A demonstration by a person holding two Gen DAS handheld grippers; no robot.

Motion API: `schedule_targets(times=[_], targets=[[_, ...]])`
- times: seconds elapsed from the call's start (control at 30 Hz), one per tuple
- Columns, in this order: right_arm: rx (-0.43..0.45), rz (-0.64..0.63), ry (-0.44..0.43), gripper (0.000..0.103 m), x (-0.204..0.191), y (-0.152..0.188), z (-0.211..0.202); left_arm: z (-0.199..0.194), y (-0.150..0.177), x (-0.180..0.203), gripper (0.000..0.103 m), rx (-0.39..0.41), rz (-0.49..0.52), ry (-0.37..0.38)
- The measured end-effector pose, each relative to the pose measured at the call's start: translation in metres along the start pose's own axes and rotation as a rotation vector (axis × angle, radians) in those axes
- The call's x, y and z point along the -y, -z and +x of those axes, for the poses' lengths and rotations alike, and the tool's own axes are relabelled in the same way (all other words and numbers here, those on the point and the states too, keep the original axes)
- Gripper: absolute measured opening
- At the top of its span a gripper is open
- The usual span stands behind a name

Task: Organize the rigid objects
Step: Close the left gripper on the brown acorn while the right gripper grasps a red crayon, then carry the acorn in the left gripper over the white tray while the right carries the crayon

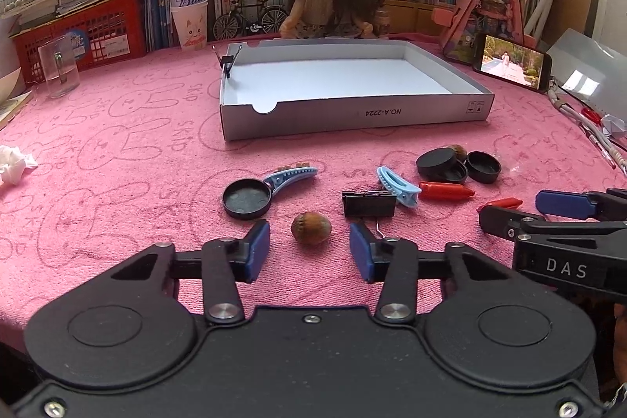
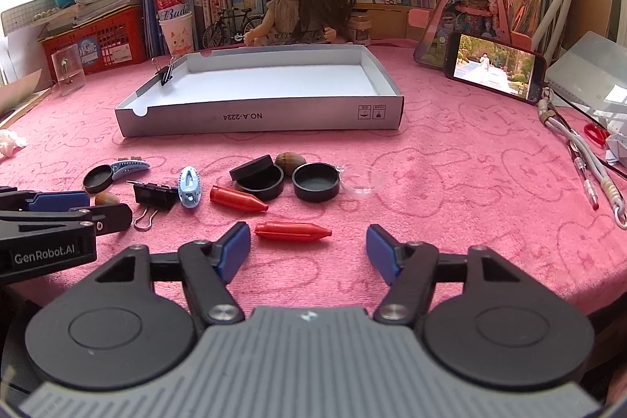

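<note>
Left wrist view:
Left gripper (image 1: 309, 247): jaws being held apart, nothing pinched; brown nut (image 1: 310, 228) is lying between the blue pads (image 1: 259, 248), untouched.
Room: binder clip (image 1: 369, 204) just past the right pad; black lid (image 1: 247, 199) just beyond the left pad.
Box (image 1: 352, 114): well beyond, one clip already on its rim.

Right wrist view:
Right gripper (image 2: 308, 253): jaws being held wide, nothing gripped; red cap (image 2: 292, 231) is lying between the fingertips, nearer the left one, apart.
Room: bare pink cloth (image 2: 470, 190) being left to the right.

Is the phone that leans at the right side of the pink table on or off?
On. The black phone shows a bright picture of an outdoor scene with trees on its screen, in both views.
</note>
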State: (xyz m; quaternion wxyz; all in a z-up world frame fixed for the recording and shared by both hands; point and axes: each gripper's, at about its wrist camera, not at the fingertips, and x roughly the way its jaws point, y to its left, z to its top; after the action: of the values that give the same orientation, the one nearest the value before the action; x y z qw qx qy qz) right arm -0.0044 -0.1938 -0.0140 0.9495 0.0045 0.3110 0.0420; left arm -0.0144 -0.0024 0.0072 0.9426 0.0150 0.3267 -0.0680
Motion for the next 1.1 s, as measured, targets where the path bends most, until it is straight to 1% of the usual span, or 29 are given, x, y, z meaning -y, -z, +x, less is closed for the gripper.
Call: schedule_targets(times=[0.03, 0.1, 0.33, 0.47, 0.53, 0.57, 0.87, 1.1], targets=[[0.001, -0.001, 0.0, 0.068, 0.0, 0.0, 0.0, 0.0, 0.0, 0.0, 0.039, 0.0, 0.001, 0.004], [0.003, -0.002, 0.002, 0.06, -0.001, 0.0, 0.0, 0.0, 0.0, 0.001, 0.036, 0.001, 0.004, 0.007], [0.006, -0.016, -0.009, 0.057, -0.002, -0.001, 0.0, 0.001, 0.0, 0.002, 0.029, 0.011, 0.018, 0.001], [0.009, -0.019, -0.022, 0.054, -0.003, -0.001, 0.0, 0.001, 0.0, 0.003, 0.026, 0.014, 0.021, 0.002], [0.007, -0.02, -0.022, 0.052, -0.003, -0.002, 0.001, 0.001, 0.0, 0.003, 0.022, 0.015, 0.022, -0.002], [0.009, -0.019, -0.021, 0.05, -0.003, -0.002, 0.001, 0.001, 0.0, 0.003, 0.022, 0.016, 0.023, -0.003], [0.016, -0.017, -0.025, 0.049, -0.001, -0.003, 0.0, 0.0, -0.003, 0.002, 0.021, 0.016, 0.014, 0.005], [0.055, -0.026, -0.016, 0.049, 0.001, -0.012, -0.005, -0.007, -0.014, -0.001, 0.021, 0.048, -0.006, 0.003]])
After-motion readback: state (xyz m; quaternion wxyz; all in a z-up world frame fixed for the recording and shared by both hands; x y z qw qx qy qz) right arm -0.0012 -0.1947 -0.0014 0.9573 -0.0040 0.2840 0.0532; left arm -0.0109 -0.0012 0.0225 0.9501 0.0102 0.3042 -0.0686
